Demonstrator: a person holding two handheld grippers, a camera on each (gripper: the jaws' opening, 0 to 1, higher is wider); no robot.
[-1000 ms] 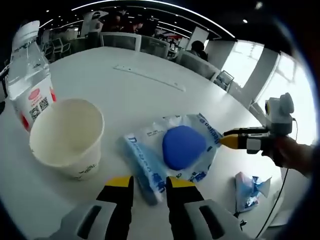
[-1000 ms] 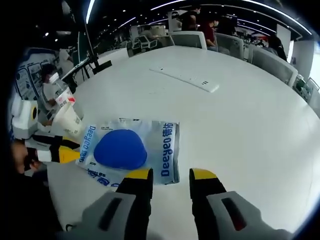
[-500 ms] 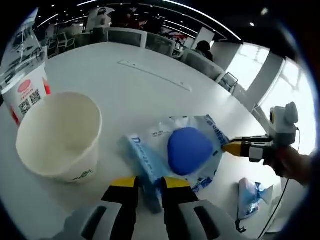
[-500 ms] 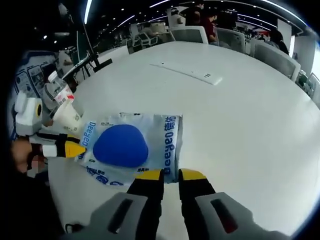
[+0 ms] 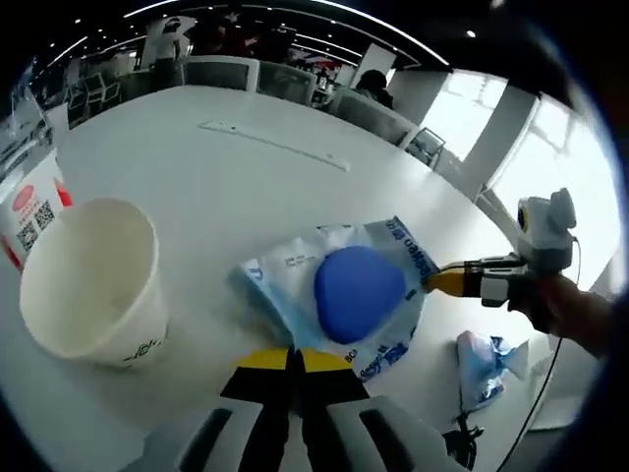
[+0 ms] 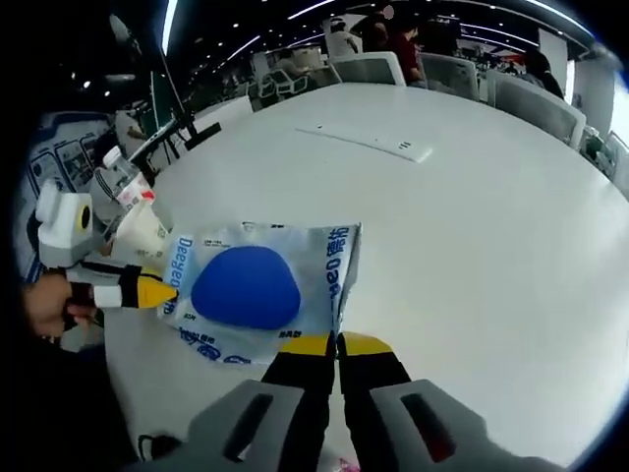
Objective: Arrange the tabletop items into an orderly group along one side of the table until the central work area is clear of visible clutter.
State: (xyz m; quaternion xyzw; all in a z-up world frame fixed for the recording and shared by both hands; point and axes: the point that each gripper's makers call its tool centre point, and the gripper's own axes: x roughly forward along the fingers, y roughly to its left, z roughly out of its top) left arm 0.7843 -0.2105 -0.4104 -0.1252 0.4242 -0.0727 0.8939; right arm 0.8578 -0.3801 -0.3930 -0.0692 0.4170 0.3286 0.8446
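We've got both grippers, left point(image 5: 293, 356) and right point(image 6: 334, 343), pinched onto opposite packet point(image 5: 339, 295) edges, so next we carry it sideward toward the cup point(image 5: 84, 280).

I see bright daylight blowing out the windows point(image 5: 511, 138) at 2 o'clock | ceiling strip lights point(image 6: 177, 20) glare | soft shadows | edges bend, slightly blurred

Left gripper point(image 5: 291, 360): jaws now closed on packet point(image 5: 339, 295) edge.
Right gripper point(image 6: 333, 344): jaws now pinch opposite edge.
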